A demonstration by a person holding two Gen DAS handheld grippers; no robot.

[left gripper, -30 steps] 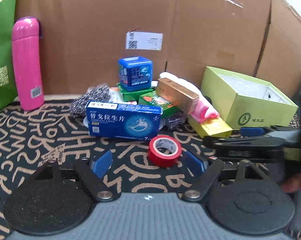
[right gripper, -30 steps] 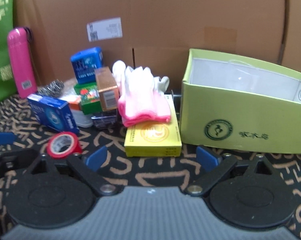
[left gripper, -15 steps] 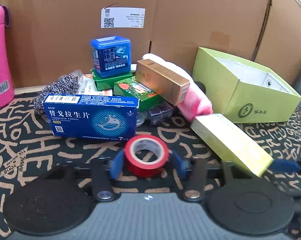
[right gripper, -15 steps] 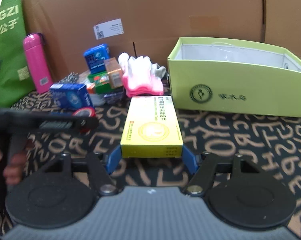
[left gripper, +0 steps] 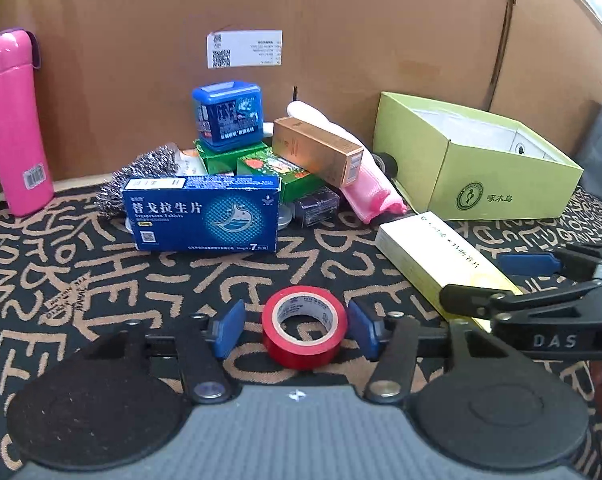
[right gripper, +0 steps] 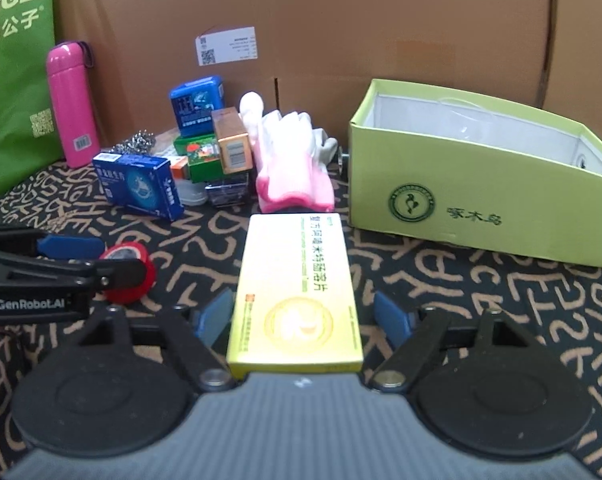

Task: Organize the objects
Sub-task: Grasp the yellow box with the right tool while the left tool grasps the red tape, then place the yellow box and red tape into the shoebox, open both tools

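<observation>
A red tape roll [left gripper: 304, 326] lies on the patterned mat between the blue pads of my left gripper [left gripper: 297, 326]; the jaws stand apart with small gaps on both sides of the roll. A flat yellow box [right gripper: 297, 292] lies on the mat between the pads of my right gripper [right gripper: 303, 316], also with gaps on both sides. Both grippers are open. The yellow box [left gripper: 441, 262] and the right gripper's fingers [left gripper: 529, 264] show at the right of the left wrist view. The tape [right gripper: 129, 272] shows at the left of the right wrist view.
An open lime-green box [right gripper: 481, 208] stands at the right. A pile holds a blue medicine box [left gripper: 203, 214], a blue tub [left gripper: 229, 114], a gold carton [left gripper: 317, 150], pink gloves [right gripper: 293, 164] and a steel scourer [left gripper: 141, 176]. A pink flask [left gripper: 13, 120] stands left. A cardboard wall [left gripper: 341, 20] is behind.
Both grippers have opened: the pads that were pressed on the tape roll and on the yellow box now stand apart from them. Both objects now rest on the mat, drawn back from the pile.
</observation>
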